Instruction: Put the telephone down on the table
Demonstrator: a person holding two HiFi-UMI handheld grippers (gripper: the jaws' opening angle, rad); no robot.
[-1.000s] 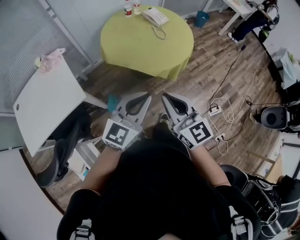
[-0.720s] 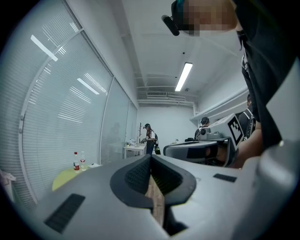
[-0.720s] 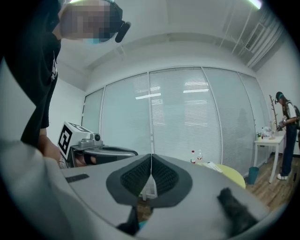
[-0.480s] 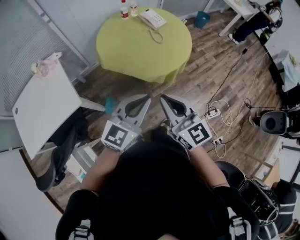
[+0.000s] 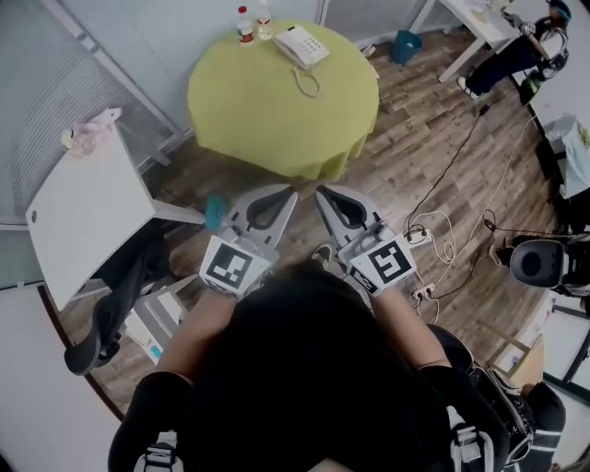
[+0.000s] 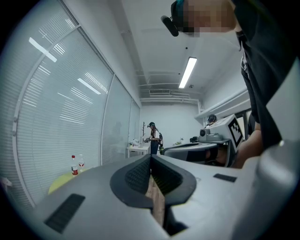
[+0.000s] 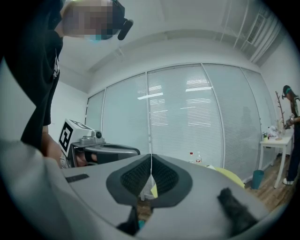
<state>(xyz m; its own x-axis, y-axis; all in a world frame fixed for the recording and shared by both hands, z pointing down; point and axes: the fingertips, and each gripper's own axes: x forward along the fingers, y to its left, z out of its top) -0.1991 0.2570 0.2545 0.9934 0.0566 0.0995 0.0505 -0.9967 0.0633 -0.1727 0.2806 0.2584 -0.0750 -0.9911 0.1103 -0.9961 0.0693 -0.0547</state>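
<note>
Yellow-green table (image 5: pixel 267 111), telephone (image 5: pixel 301 45) nearer than before

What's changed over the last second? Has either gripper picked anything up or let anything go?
The person has stepped closer to the round table, carrying both grippers forward. The table, the telephone and the bottles now sit lower in the head view. Nothing was taken hold of or let go. Unchanged: the left gripper and right gripper are side by side with jaws shut and empty, and the telephone lies untouched on the table.
</note>
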